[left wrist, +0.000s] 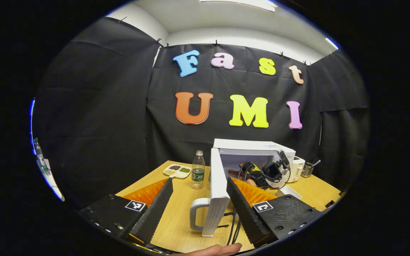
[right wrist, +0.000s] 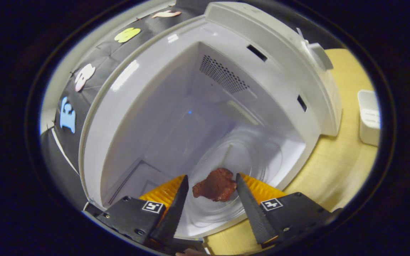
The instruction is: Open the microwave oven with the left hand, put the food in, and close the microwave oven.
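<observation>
Right gripper (right wrist: 212, 193) straddles meat (right wrist: 215, 185), contact unclear, inside microwave (right wrist: 137, 106).

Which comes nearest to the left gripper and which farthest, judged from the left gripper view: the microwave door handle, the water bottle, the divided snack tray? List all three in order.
1. Microwave door handle: right between the open left gripper fingers, low in view.
2. Water bottle: standing on the table behind the handle, left of the open door.
3. Divided snack tray: back by the table's far left edge.

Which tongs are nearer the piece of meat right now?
Right. The right tongs straddle the meat on the glass turntable; the left tongs sit back by the open door.
</observation>
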Demonstrator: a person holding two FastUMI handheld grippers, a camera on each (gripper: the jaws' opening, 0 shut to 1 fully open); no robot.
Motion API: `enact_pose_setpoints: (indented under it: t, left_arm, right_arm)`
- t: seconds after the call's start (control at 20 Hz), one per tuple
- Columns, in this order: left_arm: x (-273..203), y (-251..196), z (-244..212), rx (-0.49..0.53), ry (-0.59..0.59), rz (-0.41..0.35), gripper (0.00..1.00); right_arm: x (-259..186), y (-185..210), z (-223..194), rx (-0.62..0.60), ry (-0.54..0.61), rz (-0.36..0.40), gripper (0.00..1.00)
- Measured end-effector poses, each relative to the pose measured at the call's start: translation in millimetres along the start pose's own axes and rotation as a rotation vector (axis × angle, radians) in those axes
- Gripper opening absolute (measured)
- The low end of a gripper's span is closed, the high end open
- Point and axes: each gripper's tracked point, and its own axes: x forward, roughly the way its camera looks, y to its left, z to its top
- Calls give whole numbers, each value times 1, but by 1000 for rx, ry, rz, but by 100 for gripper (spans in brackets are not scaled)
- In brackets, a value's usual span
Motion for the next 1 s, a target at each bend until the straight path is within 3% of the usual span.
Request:
enact_pose_setpoints:
  t: [0.1, 0.15, 0.2, 0.4, 0.65, 1.0]
  left_arm:
    - [-2, 1, -1, -1, -7, 1, 93]
    - [-2, 2, -2, 0, -6, 6, 93]
    - [-2, 4, -4, 0, 0, 11, 93]
    - [-4, 11, -10, 3, 15, 16, 93]
    - [-2, 35, -25, -15, 38, 54, 94]
    - [10, 72, -60, -40, 89, 91, 94]
  right_arm:
    - [-4, 7, 3, -71, -6, 9, 99]
    - [-4, 11, 5, -89, -13, 19, 87]
    - [-9, 11, 8, -96, -21, 24, 99]
    - [-28, 15, 24, -113, -44, 64, 99]
    - [-79, 22, 38, -222, 12, 194, 98]
    - [-167, -3, 107, -392, -75, 271, 98]
